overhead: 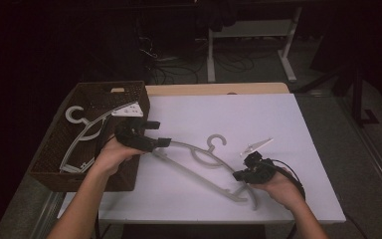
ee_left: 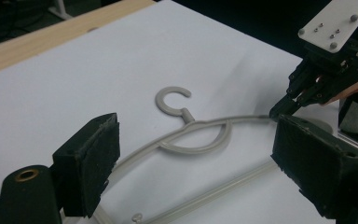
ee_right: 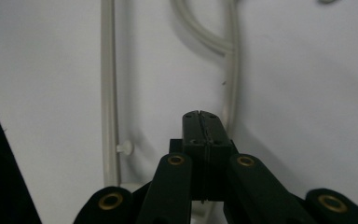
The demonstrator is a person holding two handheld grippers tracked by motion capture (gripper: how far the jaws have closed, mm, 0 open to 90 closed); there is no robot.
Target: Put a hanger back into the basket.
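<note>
A pale grey plastic hanger [overhead: 199, 149] lies flat on the white table top [overhead: 238, 114], its hook pointing to the far side. My left gripper [overhead: 160, 132] hovers over the hanger's left end, next to the basket, and is open. In the left gripper view the hanger [ee_left: 196, 126] lies between and beyond the wide-apart jaws. My right gripper [overhead: 236, 175] is at the hanger's right end and is shut. Its closed tip [ee_right: 200, 116] rests beside the hanger's upper arm [ee_right: 231, 79]. From the left gripper view, the right gripper [ee_left: 279, 109] touches that arm's end.
A brown wicker basket [overhead: 129, 89] stands at the table's left edge with a second grey hanger [overhead: 87, 132] inside. A wooden strip [overhead: 219, 88] runs along the far edge. Beyond it, desk legs and cables sit on a dark floor.
</note>
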